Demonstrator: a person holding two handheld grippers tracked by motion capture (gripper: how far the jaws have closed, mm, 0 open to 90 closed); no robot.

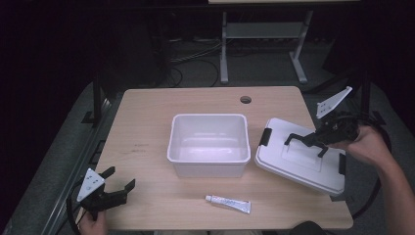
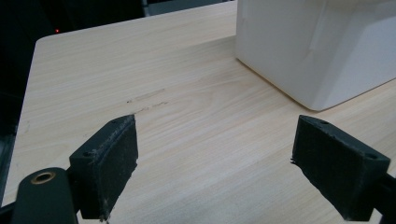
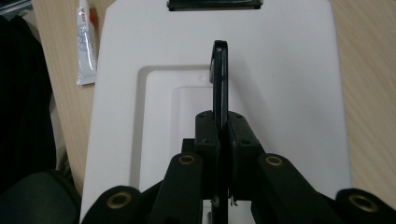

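Note:
A white lid (image 1: 298,161) with black clips and a black handle (image 1: 307,142) lies tilted at the right of the wooden table (image 1: 147,137). My right gripper (image 1: 318,141) is shut on that handle. In the right gripper view the two pads clamp the thin black handle (image 3: 220,74) above the white lid (image 3: 280,93). An open white bin (image 1: 209,143) stands in the middle of the table. My left gripper (image 1: 117,180) rests open near the table's front left corner, its jaws wide apart with nothing between them (image 2: 215,168). The bin's corner (image 2: 317,51) shows ahead of it.
A small white tube (image 1: 228,203) lies near the front edge, in front of the bin; the right gripper view shows the tube (image 3: 86,42) beside the lid. A cable hole (image 1: 245,100) sits at the table's back. A metal frame stands on the floor behind.

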